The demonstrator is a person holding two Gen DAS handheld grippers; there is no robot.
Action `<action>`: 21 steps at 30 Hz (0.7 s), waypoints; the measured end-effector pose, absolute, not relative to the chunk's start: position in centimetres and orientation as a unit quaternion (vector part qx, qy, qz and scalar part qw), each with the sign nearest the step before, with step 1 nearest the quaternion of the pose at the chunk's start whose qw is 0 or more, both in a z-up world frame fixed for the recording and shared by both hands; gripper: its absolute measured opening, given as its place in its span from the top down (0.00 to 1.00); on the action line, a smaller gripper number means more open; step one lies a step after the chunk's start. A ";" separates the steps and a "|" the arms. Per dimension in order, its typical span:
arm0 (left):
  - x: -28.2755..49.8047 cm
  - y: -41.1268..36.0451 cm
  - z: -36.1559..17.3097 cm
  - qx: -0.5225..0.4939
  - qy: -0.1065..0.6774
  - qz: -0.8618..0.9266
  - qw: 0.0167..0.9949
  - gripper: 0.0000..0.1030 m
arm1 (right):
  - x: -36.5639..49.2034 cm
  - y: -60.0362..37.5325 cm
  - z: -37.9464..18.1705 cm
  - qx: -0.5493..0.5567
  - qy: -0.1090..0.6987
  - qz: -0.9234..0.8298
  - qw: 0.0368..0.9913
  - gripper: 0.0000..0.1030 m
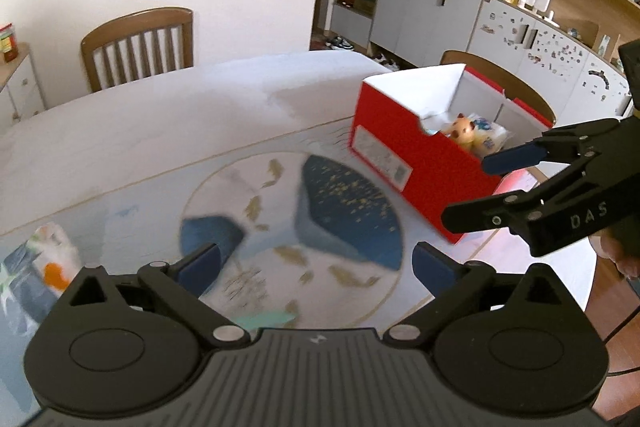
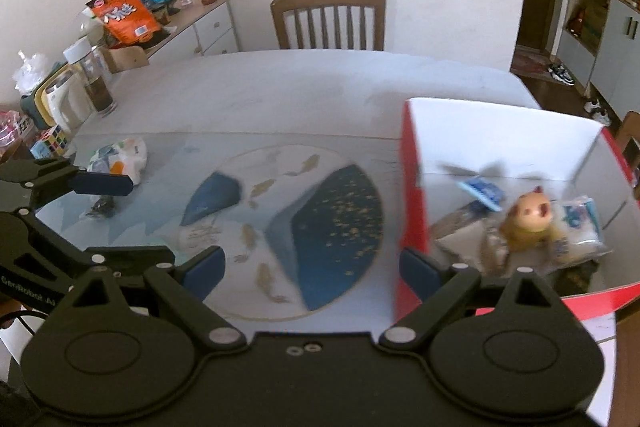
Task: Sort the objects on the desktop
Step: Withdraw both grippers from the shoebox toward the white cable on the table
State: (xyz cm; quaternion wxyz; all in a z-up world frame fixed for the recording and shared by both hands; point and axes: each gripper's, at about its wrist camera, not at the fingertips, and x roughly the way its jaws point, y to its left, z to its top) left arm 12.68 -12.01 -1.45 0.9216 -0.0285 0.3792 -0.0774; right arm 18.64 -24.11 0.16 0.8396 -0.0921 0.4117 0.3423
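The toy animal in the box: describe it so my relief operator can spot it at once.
Find the red box with white inner walls at the right end of the table, beside the round blue-patterned mat. Inside, among flat blue-and-white packets, sits the toy animal. It is the only rounded, tan-yellow figure there, with a pale face.

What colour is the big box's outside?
Red, with white inside walls; the box shows best in the left wrist view.
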 end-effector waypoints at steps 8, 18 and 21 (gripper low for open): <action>10.1 -9.4 -3.9 -0.035 0.380 -0.051 0.923 0.01 | 17.4 -20.3 -2.1 -0.105 0.417 0.357 0.829 0.08; 8.4 -7.9 -7.5 -0.039 0.395 -0.014 0.918 0.01 | 16.9 -16.4 -5.0 -0.128 0.428 0.380 0.810 0.08; 8.3 -7.6 -8.3 -0.041 0.394 -0.006 0.918 0.01 | 16.7 -15.5 -5.8 -0.135 0.432 0.385 0.805 0.08</action>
